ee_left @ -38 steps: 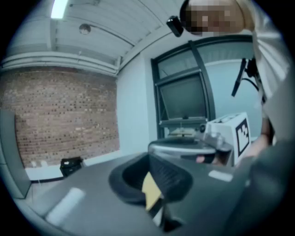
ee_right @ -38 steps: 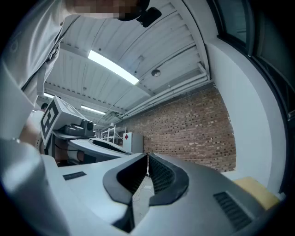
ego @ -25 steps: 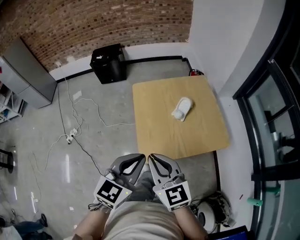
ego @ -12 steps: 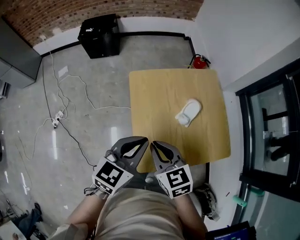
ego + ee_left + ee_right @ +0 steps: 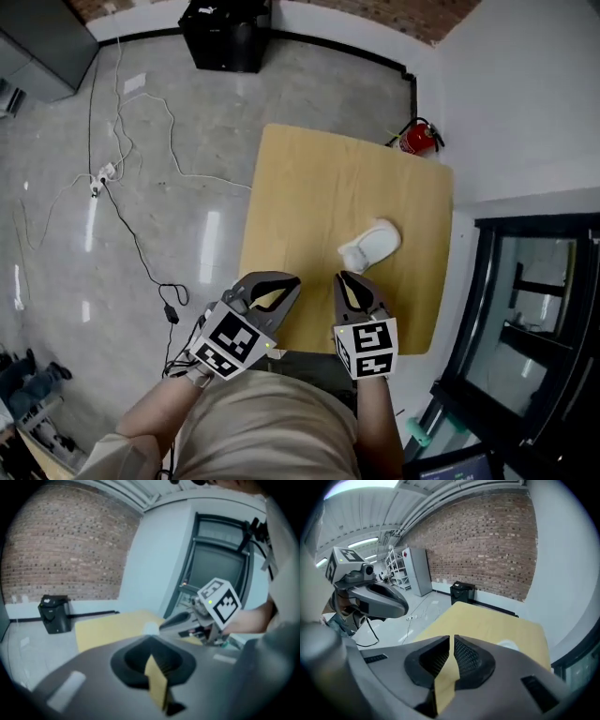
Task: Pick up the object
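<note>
Left gripper (image 5: 289,281) and right gripper (image 5: 349,281) now nearer the white, rounded object (image 5: 368,246), jaws together, empty.

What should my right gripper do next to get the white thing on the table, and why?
Probably open the right gripper first: its jaws are together and empty, and it hangs over the table's near edge, short of the white object, so shut jaws could only nudge it.
</note>
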